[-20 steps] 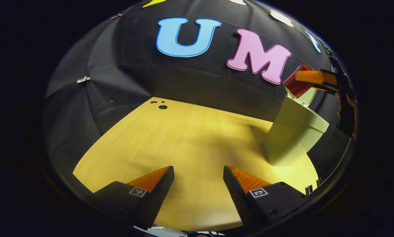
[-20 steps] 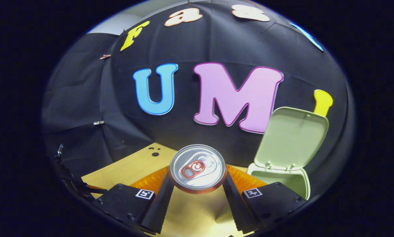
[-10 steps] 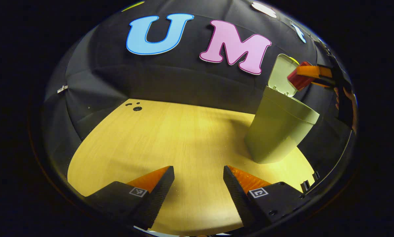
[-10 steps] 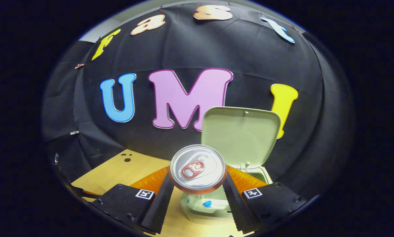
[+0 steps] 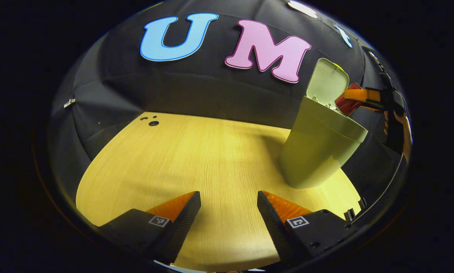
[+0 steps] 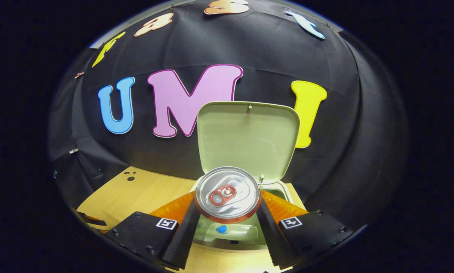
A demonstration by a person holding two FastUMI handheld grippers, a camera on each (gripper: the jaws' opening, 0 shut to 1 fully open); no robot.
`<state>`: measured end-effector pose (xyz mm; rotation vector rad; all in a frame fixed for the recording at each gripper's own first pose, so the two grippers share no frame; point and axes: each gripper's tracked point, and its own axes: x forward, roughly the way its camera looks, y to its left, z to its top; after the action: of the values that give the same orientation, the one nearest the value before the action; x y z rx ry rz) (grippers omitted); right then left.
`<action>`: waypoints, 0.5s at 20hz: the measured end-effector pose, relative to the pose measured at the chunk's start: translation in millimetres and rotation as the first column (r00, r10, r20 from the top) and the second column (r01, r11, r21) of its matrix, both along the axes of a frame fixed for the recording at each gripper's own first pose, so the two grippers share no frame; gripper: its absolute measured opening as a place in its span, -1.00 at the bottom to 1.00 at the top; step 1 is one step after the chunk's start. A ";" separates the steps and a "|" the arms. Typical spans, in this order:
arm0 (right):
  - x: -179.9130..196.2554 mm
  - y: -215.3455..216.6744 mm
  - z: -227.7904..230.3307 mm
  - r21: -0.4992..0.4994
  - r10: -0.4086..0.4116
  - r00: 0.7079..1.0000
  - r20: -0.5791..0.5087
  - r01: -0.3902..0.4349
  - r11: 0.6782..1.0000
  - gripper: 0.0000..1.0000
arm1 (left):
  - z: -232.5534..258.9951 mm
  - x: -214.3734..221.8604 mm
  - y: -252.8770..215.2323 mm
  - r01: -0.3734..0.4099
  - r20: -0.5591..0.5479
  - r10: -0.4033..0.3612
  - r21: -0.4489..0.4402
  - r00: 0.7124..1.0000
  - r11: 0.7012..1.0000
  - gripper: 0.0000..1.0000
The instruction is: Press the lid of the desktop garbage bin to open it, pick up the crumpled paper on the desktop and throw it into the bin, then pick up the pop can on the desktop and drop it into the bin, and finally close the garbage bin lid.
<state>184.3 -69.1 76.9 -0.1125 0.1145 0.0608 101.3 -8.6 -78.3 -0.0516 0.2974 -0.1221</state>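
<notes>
Can: the can (image 6: 227, 194) is pinched between the right gripper (image 6: 227, 212) fingers, its silver top and pull tab facing the camera, held over the open mouth of the bin (image 6: 234, 231). In the left gripper view it shows as a red body (image 5: 346, 105) at the bin rim, beside the raised lid.
Handling: it looks like a thin-walled metal can, light if empty, smooth and rounded, so likely to slip or dent under a hard squeeze. The hold across the side wall near the top seems the right place; a moderate pinch should do.
Right gripper: closed on the can, one finger on each side of it.
Bin: pale green, upright on the bench (image 5: 196, 159), lid (image 6: 248, 138) swung up and standing behind the opening. Something pale with a small blue mark lies inside; whether it is the paper I cannot tell.
Left gripper: the left gripper (image 5: 229, 212) is spread wide and empty, low over bare bench, well apart from the bin (image 5: 318, 148).
Stage: judged from this, the can is about to be dropped; closing the lid is not yet done.
Risk: the can may strike the rim or lid if released off-centre.
</notes>
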 end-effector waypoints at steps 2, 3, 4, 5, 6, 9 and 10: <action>3.2 0.9 -4.8 -0.002 0.003 1.000 -0.011 -0.003 1.000 0.66 | -1.0 -1.0 3.1 -0.013 -0.005 0.013 -0.005 1.000 1.000 0.92; 5.3 1.1 -6.5 -0.008 0.002 1.000 -0.016 -0.002 1.000 0.67 | -1.7 -1.5 4.5 -0.019 -0.008 0.019 -0.008 1.000 1.000 0.92; 8.2 1.7 -8.8 -0.015 -0.001 1.000 -0.020 0.001 1.000 0.68 | -2.1 -1.8 6.0 -0.026 -0.009 0.026 -0.011 1.000 1.000 0.92; 10.4 1.4 -9.4 -0.019 -0.004 1.000 -0.022 0.004 1.000 0.67 | -3.3 -2.5 8.4 -0.033 -0.010 0.033 -0.010 0.999 0.999 0.92; 12.4 2.5 -9.2 -0.021 -0.006 1.000 -0.021 0.006 1.000 0.68 | -3.9 -3.1 10.6 -0.040 -0.013 0.040 -0.010 0.999 0.999 0.92; 17.6 5.5 -9.5 -0.019 -0.005 1.000 -0.019 0.004 1.000 0.70 | -6.7 -5.7 16.2 -0.057 -0.019 0.056 -0.019 0.998 0.998 0.92; 18.1 5.2 -10.5 -0.020 -0.005 1.000 -0.024 0.005 1.000 0.68 | -7.4 -6.3 18.2 -0.063 -0.021 0.063 -0.021 0.998 0.998 0.92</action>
<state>202.4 -63.9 66.4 -0.1312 0.1392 0.0559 95.0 9.6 -85.7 -0.0839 0.3141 -0.0622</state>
